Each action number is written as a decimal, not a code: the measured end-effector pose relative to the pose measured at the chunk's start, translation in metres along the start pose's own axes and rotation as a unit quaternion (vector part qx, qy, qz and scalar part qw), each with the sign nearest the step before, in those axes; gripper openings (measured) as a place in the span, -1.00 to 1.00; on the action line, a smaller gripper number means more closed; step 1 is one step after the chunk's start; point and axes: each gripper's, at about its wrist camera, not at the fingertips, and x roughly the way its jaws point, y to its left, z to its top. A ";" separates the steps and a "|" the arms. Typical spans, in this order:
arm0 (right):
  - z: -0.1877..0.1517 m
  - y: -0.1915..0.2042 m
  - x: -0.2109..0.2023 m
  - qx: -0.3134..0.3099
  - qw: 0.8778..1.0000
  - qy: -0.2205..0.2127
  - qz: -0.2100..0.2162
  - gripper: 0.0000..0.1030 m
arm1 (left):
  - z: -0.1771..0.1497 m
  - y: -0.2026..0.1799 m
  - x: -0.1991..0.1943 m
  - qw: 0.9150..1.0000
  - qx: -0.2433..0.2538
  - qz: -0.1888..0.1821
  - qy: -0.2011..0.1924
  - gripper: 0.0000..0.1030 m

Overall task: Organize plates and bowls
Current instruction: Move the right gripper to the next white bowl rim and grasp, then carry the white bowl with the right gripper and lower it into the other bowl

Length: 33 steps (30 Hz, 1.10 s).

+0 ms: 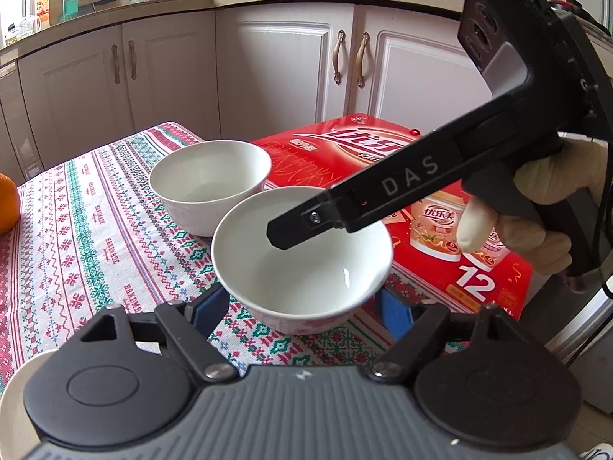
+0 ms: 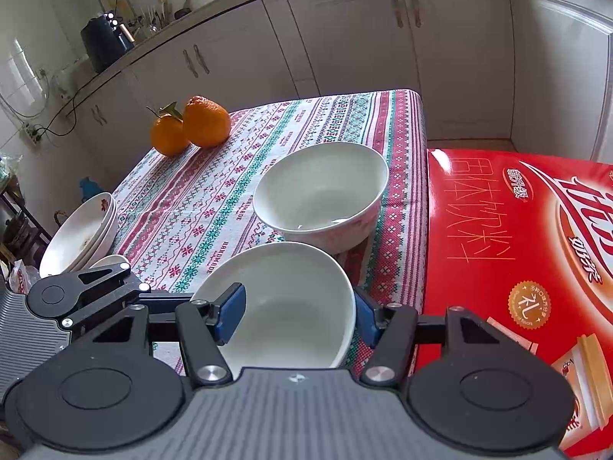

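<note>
1. Your left gripper [image 1: 302, 308] hovers over a patterned tablecloth [image 1: 76, 237], fingers spread wide on either side of the near white bowl [image 1: 302, 257], not touching it.
2. Your right gripper [image 2: 299, 316] reaches across that same bowl [image 2: 283, 306]. One blue pad [image 2: 230, 314] sits inside the rim and the other outside, fingers apart; whether they press the rim is unclear.
3. A second white bowl [image 2: 322, 191] stands just beyond, close by the first.
4. A stack of plates [image 2: 80, 230] sits at the table's left edge.
5. Two oranges [image 2: 191, 126] rest at the far corner.
6. A red box [image 2: 517, 249] lies beside the bowls on the right.
</note>
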 end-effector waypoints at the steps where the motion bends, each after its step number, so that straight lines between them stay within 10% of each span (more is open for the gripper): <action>1: 0.000 0.002 -0.002 -0.002 1.000 0.000 -0.001 0.27 | 0.000 0.000 -0.002 1.000 0.001 -0.001 0.000 0.60; 33: 0.003 0.126 -0.030 -0.072 0.997 -0.018 0.034 0.27 | -0.029 0.029 -0.124 0.998 -0.011 0.045 -0.048 0.61</action>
